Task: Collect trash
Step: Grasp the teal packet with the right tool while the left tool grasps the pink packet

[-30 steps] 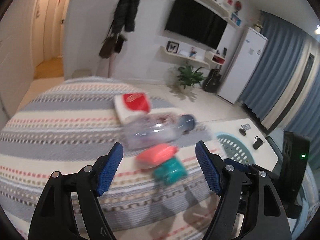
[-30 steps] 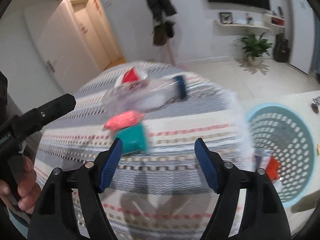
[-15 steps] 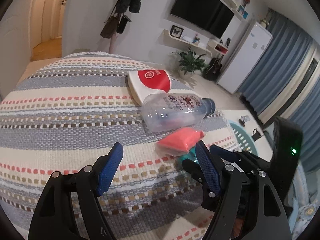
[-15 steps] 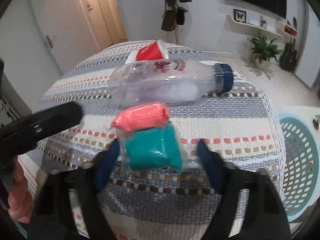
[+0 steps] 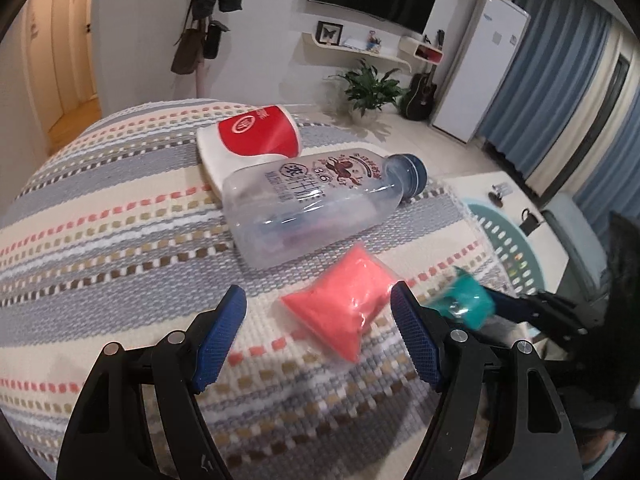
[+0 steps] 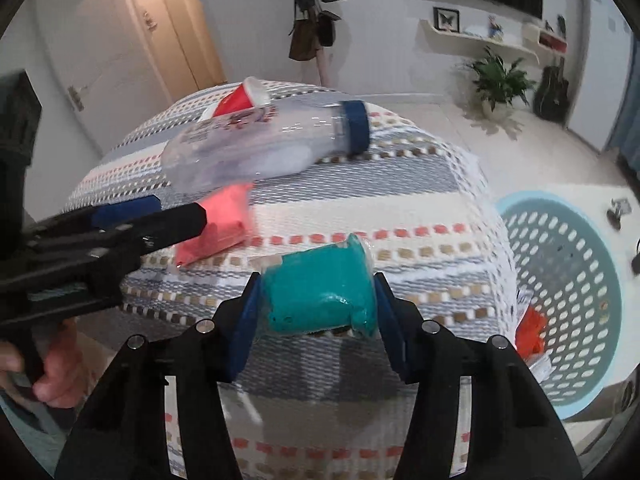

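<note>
The right gripper (image 6: 316,300) is closing on a teal packet (image 6: 320,290), and its blue pads press on the packet's two sides so that the plastic bulges between them, at the near edge of a round table covered with a striped woven cloth (image 5: 100,216). The left gripper (image 5: 318,334) hangs over the same cloth with its jaws apart and nothing clamped; a pink packet (image 5: 344,304) lies flat on the cloth between its fingers, closer to the right-hand finger, though I cannot tell whether that finger touches it. In the right wrist view the left gripper reaches in from the left, held by a person's hand (image 6: 60,376). Just beyond the pink packet a clear plastic bottle (image 5: 316,208) with a dark blue cap lies on its side, the cap pointing to the right. Behind it, touching or nearly so, a red and white paper cup (image 5: 256,140) also lies tipped over. On the floor beside the table stands a light blue plastic basket (image 6: 568,272) with holes in its wall; something red lies inside it. Farther off are a potted plant (image 5: 370,90), a guitar and a wall-mounted television.
</note>
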The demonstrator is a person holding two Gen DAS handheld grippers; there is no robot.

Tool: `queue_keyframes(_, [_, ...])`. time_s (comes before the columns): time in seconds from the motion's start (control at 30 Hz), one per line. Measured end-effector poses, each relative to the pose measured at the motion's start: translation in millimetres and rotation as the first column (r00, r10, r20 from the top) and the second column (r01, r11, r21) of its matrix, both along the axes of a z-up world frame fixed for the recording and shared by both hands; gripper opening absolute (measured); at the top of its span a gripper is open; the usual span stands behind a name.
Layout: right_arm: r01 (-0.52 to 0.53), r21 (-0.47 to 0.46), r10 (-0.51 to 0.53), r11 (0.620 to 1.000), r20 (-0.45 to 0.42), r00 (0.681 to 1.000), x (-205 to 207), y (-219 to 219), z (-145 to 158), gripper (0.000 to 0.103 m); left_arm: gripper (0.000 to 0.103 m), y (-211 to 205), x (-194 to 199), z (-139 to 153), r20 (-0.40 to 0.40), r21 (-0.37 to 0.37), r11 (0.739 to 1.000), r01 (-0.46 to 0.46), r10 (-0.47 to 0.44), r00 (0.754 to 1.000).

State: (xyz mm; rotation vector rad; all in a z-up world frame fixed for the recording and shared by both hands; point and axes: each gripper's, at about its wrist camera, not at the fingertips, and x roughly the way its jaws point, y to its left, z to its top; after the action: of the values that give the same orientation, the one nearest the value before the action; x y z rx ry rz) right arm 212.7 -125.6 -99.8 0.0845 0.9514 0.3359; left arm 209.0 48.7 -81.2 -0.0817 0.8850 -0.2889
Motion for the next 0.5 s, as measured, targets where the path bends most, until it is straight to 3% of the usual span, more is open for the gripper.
queue_keyframes(0.2, [0.013, 0.021, -0.013, 1.000, -0.003, 1.000, -3.0, -11.8, -0.4, 0.051, 0.060, -13.0, -11.1, -2.6, -0.025, -0.013, 0.998, 0.069, -0.070, 0.997])
queue_keyframes(0.3, [0.026, 0.046, -0.025, 0.999, -0.013, 1.000, -0.9, -17.9, -2.5, 0.051, 0.062, -15.5, -16.8, 0.3, -0.028, -0.039, 0.995, 0.096, -0.097, 0.995])
queue_keyframes(0.5, [0.044, 0.063, -0.044, 0.997, -0.009, 0.999, -2.7, -24.8, -0.1, 0.051, 0.065, -23.5, -8.0, -3.8, -0.030, 0.014, 0.996, 0.088, -0.087, 0.996])
